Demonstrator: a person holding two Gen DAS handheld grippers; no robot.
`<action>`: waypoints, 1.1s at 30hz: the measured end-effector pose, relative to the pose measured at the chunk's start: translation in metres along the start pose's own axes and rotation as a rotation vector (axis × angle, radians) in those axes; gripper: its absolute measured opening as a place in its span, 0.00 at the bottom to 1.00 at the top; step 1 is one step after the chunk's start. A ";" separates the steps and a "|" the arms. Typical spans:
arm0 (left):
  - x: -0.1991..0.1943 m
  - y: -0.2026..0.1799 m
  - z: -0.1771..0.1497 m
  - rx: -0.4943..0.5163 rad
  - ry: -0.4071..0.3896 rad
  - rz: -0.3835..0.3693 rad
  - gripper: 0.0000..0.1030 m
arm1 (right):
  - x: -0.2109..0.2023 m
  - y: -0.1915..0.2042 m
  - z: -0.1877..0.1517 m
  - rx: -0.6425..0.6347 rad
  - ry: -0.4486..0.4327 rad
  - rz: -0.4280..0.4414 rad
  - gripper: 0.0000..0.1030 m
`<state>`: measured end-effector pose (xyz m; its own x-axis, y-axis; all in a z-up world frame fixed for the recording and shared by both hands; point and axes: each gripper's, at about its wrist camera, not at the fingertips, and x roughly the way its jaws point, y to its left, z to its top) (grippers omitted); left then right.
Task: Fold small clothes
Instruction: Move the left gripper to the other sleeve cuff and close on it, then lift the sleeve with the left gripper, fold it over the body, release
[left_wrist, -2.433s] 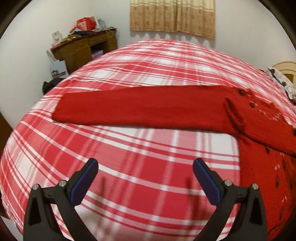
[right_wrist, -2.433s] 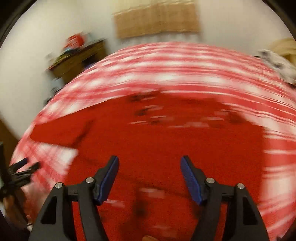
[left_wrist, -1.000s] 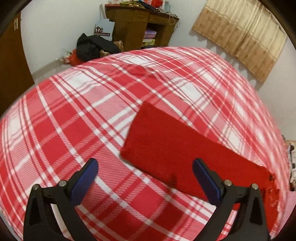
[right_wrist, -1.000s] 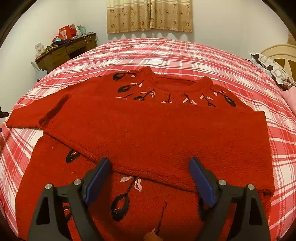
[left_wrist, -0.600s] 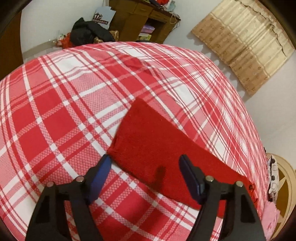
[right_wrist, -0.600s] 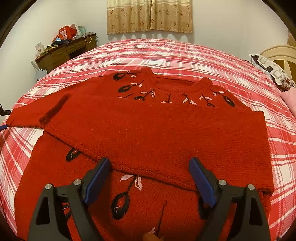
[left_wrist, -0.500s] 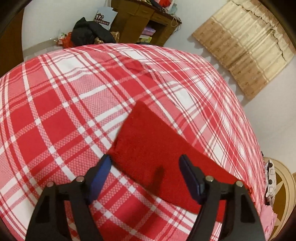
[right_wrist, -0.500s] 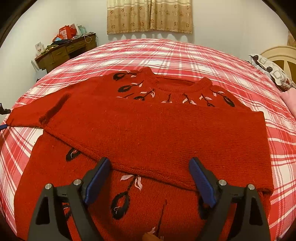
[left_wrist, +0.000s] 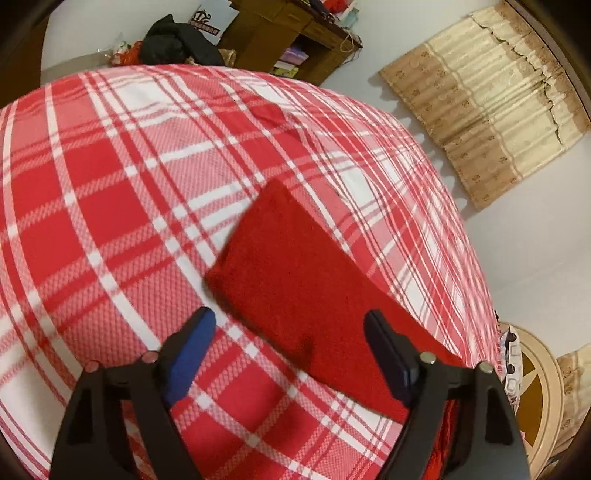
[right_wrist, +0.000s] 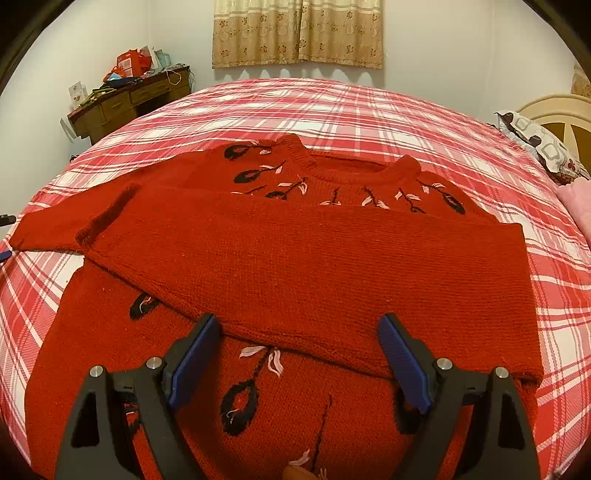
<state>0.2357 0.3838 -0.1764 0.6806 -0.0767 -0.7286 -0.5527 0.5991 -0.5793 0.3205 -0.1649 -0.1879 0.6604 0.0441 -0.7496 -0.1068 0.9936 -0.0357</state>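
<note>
Item: red knit sweater (right_wrist: 295, 266), with black and pink embroidered motifs, lying flat on the bed (right_wrist: 369, 107) in front of you. One sleeve is folded across the chest, from the right edge over to the left; the ribbed collar (right_wrist: 354, 166) points away from you, toward the curtain (right_wrist: 297, 33).

Other sleeve (left_wrist: 295, 280): stretched out straight to your left on the red-and-white plaid bedspread (left_wrist: 92, 221), its cuff end lying flat.

Your left hand-held gripper (left_wrist: 291, 339): jaws spread wide, holding nothing. It sits low over the outstretched sleeve near the cuff; the left blue pad (left_wrist: 188, 350) is over bare bedspread just beside the sleeve's edge, the right one over the sleeve. Whether either pad touches the cloth you cannot tell.

Your right hand-held gripper (right_wrist: 299, 354): jaws spread wide, holding nothing, hovering above the sweater body at the lower edge of the folded sleeve.

Surroundings: wooden desk (right_wrist: 129, 99) with clutter by the wall; dark bundle of clothing (left_wrist: 177, 44) on the floor near it; cream headboard (right_wrist: 554, 110) with a patterned pillow (right_wrist: 535, 147) at the right side of the bed
</note>
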 end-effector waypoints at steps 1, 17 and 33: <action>0.002 0.000 0.001 -0.003 0.000 -0.007 0.85 | 0.000 0.000 0.000 -0.001 0.000 -0.002 0.85; 0.018 0.010 0.013 -0.104 -0.023 -0.188 0.32 | -0.001 0.000 -0.001 0.005 -0.003 -0.016 0.85; -0.001 -0.033 0.006 0.067 -0.045 -0.225 0.05 | 0.000 0.000 -0.001 0.008 0.002 -0.016 0.86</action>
<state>0.2566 0.3690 -0.1540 0.8046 -0.1799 -0.5659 -0.3525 0.6222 -0.6990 0.3197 -0.1645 -0.1881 0.6603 0.0284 -0.7505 -0.0905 0.9950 -0.0420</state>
